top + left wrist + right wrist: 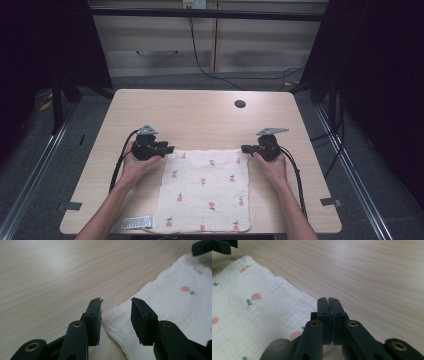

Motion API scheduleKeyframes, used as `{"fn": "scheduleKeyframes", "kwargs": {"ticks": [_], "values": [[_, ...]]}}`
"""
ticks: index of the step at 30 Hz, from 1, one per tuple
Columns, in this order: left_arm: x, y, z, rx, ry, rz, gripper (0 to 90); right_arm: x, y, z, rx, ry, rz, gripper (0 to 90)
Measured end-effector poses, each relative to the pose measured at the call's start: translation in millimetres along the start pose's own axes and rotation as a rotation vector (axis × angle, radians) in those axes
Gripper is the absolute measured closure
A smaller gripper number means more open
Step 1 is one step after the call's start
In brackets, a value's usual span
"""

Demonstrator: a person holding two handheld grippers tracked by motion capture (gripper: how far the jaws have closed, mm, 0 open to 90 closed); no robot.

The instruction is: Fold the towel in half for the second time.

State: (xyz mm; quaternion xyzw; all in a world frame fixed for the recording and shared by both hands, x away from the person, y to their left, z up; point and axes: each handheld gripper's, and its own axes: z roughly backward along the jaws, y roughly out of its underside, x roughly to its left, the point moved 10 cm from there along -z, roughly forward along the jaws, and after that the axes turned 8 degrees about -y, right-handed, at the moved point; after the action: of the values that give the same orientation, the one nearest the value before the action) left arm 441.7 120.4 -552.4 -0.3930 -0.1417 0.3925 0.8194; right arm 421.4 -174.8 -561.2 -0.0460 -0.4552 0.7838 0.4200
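A white cloth (205,190) printed with small pink flowers lies flat on the wooden table (200,115), near its front edge. My left gripper (170,149) sits at the cloth's far left corner. In the left gripper view it (116,301) is open, and the cloth (170,290) corner lies just below the gap, untouched by the pads. My right gripper (245,148) is at the far right corner. In the right gripper view it (328,300) is shut, with a thin pale sliver of the cloth (249,310) edge between the pads.
A white tag (136,222) sticks out at the cloth's near left corner. A round cable hole (240,104) sits in the far right part of the table. Bare wood stretches beyond the cloth. Cabinets and cables stand behind the table.
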Motion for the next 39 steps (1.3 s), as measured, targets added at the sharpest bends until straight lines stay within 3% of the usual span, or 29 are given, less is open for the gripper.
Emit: {"fn": "scheduleKeyframes", "kwargs": {"ticks": [1,5,7,9,15,19,21,26,33,39], "values": [[0.9,1.8,-4.5,0.004,0.003,0.015,61.0,-0.5,0.5,-0.7,0.001,0.000,-0.003,88.8],[2.1,6.2,-8.1,0.021,0.001,0.014,61.0,-1.3,0.6,-0.5,-0.003,-0.002,0.001,88.8],[2.7,10.4,-11.8,0.046,-0.022,-0.034,61.2,-0.9,1.2,-0.1,0.001,-0.001,-0.001,88.9],[1.9,12.8,-14.6,0.051,-0.008,-0.018,61.7,-1.0,0.7,0.3,-0.002,-0.004,0.004,88.8],[4.6,14.8,-14.1,0.038,-0.006,-0.029,62.6,0.6,1.3,1.8,-0.004,-0.012,-0.005,88.9],[2.3,15.6,-13.9,0.040,-0.006,-0.077,72.5,0.7,3.4,2.2,-0.003,-0.016,-0.008,88.8],[2.0,16.0,-13.8,0.041,-0.027,-0.098,74.0,0.4,4.1,1.5,-0.001,-0.012,-0.012,88.8],[-2.4,16.1,-14.4,0.026,-0.023,-0.107,86.0,5.0,5.7,-1.5,0.010,-0.019,-0.010,88.8],[-4.3,17.0,-14.2,0.019,0.033,-0.035,88.3,6.1,2.3,2.0,-0.001,-0.021,-0.008,88.9],[-6.5,15.0,-11.1,0.009,0.049,-0.021,88.5,6.0,-3.3,7.0,-0.024,-0.029,-0.008,88.9]]}}
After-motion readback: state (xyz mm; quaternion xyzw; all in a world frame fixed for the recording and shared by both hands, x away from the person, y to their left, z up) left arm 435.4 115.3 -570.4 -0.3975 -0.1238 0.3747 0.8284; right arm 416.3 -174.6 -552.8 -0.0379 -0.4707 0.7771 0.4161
